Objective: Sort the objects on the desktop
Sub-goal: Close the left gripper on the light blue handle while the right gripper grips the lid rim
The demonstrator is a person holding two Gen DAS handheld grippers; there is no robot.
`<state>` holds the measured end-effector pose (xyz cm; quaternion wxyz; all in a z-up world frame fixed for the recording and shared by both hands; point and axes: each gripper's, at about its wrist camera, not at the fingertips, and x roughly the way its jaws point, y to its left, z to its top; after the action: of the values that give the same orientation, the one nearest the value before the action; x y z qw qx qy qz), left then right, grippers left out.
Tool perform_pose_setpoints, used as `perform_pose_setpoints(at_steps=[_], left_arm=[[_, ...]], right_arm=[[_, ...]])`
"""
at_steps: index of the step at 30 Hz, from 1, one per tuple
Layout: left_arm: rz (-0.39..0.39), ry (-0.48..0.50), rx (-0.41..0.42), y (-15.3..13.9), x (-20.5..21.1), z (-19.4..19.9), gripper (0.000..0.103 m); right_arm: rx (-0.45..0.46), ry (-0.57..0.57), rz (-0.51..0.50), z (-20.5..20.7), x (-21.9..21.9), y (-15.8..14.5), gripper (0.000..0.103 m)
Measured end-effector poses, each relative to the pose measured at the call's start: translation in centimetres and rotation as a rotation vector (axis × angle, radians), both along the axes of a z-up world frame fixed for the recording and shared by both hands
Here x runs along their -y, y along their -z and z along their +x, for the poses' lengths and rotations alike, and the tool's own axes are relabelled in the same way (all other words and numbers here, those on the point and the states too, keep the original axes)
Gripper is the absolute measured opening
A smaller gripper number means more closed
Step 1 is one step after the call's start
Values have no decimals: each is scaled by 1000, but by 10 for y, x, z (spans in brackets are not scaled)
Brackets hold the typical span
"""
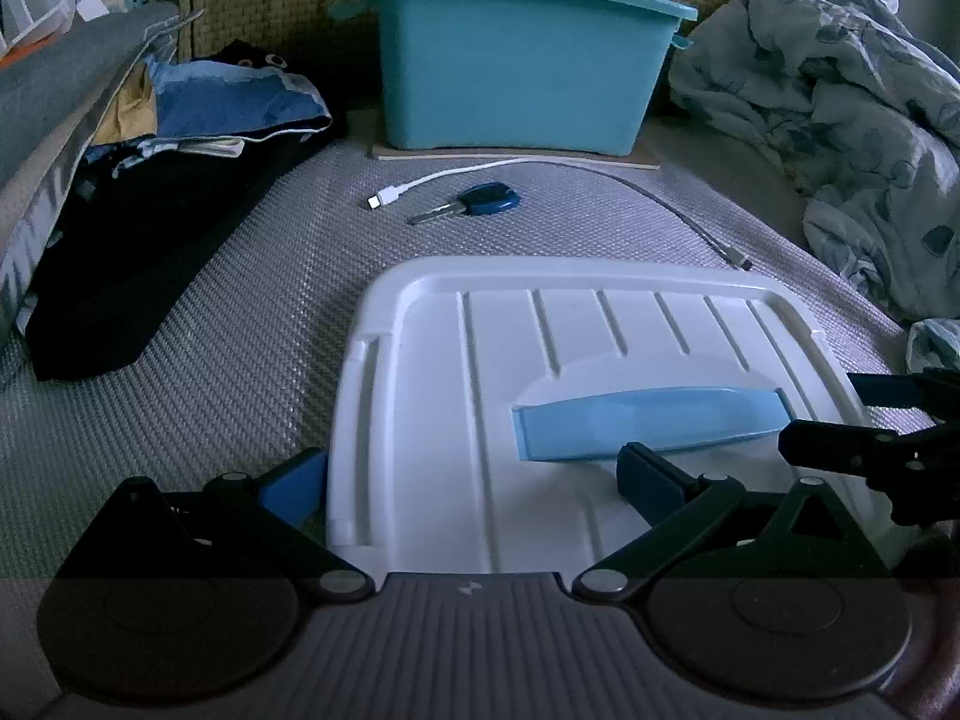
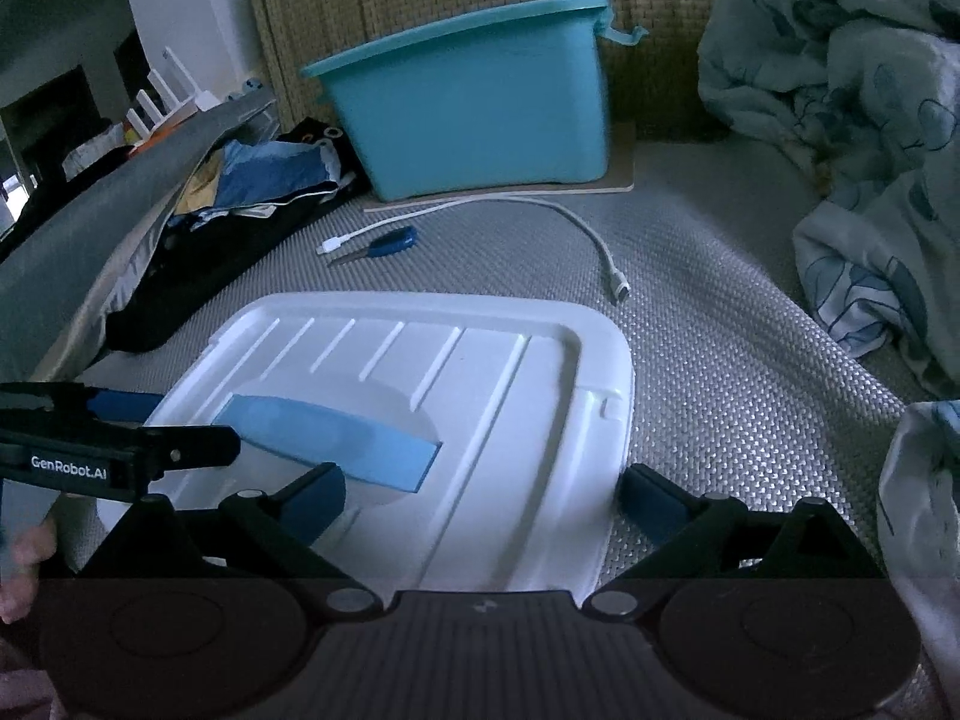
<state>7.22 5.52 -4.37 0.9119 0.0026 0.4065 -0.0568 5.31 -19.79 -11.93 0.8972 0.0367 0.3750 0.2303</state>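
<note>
The left gripper (image 1: 474,486) is spread wide over the near edge of a white lid (image 1: 600,324). Its left finger hangs just off the lid's left edge and its right finger sits over the lid below the handle; neither pad presses on anything. The right gripper (image 2: 483,501) is also spread wide and empty, one finger over the lid by the handle's near end, the other just past the lid's right edge.

The lid lies flat on a grey woven mat (image 1: 210,360). It has raised ribs and a pale blue handle (image 1: 648,420) folded down in a round recess.

Beyond the lid, on the mat, lies a key (image 1: 474,204) with a dark blue head, its blade pointing left. Just beside it is 1 plug of a white cable (image 1: 420,183); the cable curves right along the front of a thin board and ends in a 2nd plug near the lid's far right corner.

On the board stands a teal bin (image 1: 516,66), open at the top, against a woven straw backing.

To the left is a pile of dark and blue cloth (image 1: 180,138). To the right is a crumpled floral quilt (image 1: 840,120).
</note>
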Motion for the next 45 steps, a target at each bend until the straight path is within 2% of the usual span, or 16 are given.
perform_pose_setpoints(at_steps=[5,30,36,45], left_arm=[[22,14,44,-6,5,-8,103],[27,37,103,-9,10,-16,103],[24,37,110,-9,10,-16,103],[17,33,169,-15,9,-22,103]], right_arm=[[27,11,1,-3,1,-3,100],[115,38,-53,-12,-3,-9,100],[120,46,-50,-13,-2,-10,100],[144,52,-26,-15,1,-14,100]])
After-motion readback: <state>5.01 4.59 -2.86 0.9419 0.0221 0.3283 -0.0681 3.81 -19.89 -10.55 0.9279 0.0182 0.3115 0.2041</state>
